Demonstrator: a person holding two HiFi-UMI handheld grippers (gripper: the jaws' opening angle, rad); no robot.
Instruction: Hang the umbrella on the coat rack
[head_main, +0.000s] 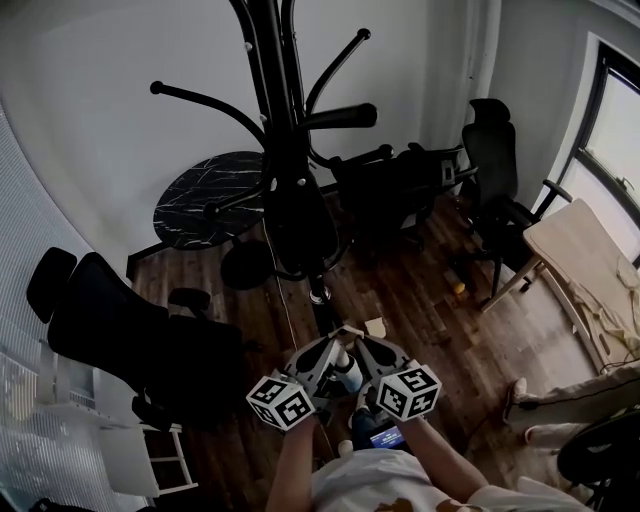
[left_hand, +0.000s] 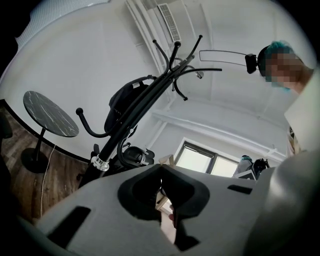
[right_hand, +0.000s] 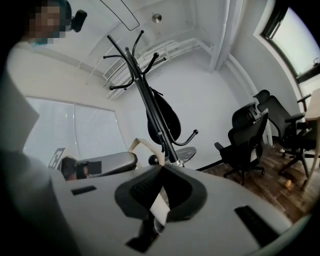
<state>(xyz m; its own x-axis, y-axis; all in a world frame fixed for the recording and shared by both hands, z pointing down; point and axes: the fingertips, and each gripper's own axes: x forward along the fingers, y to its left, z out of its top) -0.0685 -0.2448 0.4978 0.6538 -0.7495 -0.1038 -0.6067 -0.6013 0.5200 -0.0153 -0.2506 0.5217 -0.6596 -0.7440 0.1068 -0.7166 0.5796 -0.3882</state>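
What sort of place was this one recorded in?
Most likely an office or meeting room: black swivel chairs, a round marble-look table, a coat rack and window blinds.

The coat rack (head_main: 272, 60) is seen as smooth black metal, the umbrella (head_main: 300, 225) as matt black cloth. At ten o'clock a dark marbled tabletop (head_main: 205, 198) is shown; the floor (head_main: 430, 320) is laid in brown wood.
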